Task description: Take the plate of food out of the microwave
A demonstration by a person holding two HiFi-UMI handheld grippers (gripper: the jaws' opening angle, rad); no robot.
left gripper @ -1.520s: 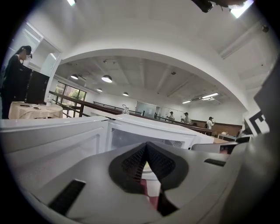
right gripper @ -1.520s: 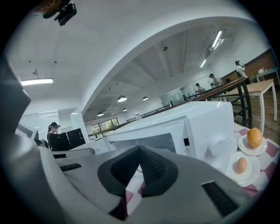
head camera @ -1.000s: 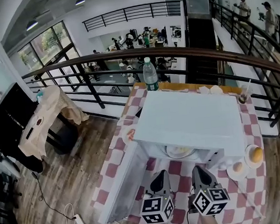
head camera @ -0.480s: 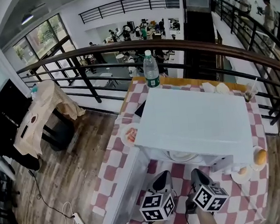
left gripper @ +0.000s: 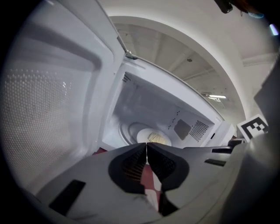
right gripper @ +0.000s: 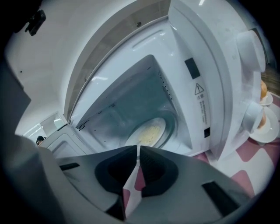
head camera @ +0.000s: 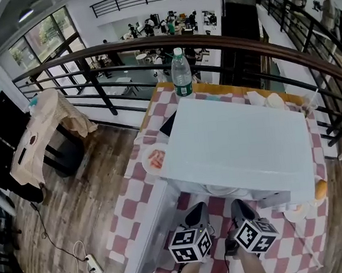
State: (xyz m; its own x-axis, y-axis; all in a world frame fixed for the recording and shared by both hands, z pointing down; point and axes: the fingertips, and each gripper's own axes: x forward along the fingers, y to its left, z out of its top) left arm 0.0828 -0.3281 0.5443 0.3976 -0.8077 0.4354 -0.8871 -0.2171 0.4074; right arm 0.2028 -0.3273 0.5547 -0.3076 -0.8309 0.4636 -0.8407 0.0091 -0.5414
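A white box-shaped microwave [head camera: 243, 144] takes up the middle of a table covered in a red-and-white checked cloth [head camera: 131, 206]. Its white door [head camera: 144, 227] stands swung out towards the table's near left corner. The round white plate of pale yellow food [left gripper: 153, 138] sits on the turntable deep inside the open cavity. From the head view only its front rim shows, under the microwave's near edge. Both grippers hang side by side over the near edge of the table, just in front of the opening, apart from the plate and pointing in at it. The left gripper [left gripper: 146, 146] has its black jaws pressed tip to tip, with nothing between them. The right gripper [right gripper: 136, 151] shows a thin gap between its tips; its jaws have just been opening and nothing stands between them either. A clear plastic water bottle with a green label [head camera: 181, 72] stands upright at the far edge, behind the microwave. A small white plate with red-orange food [head camera: 155, 160] lies at the left edge, beside the microwave's side. Small white dishes with orange-brown round food [right gripper: 262, 127] sit at the right edge, partly hidden by the microwave's front corner. Beyond the far edge runs a dark metal railing with a wooden handrail [head camera: 92, 55].
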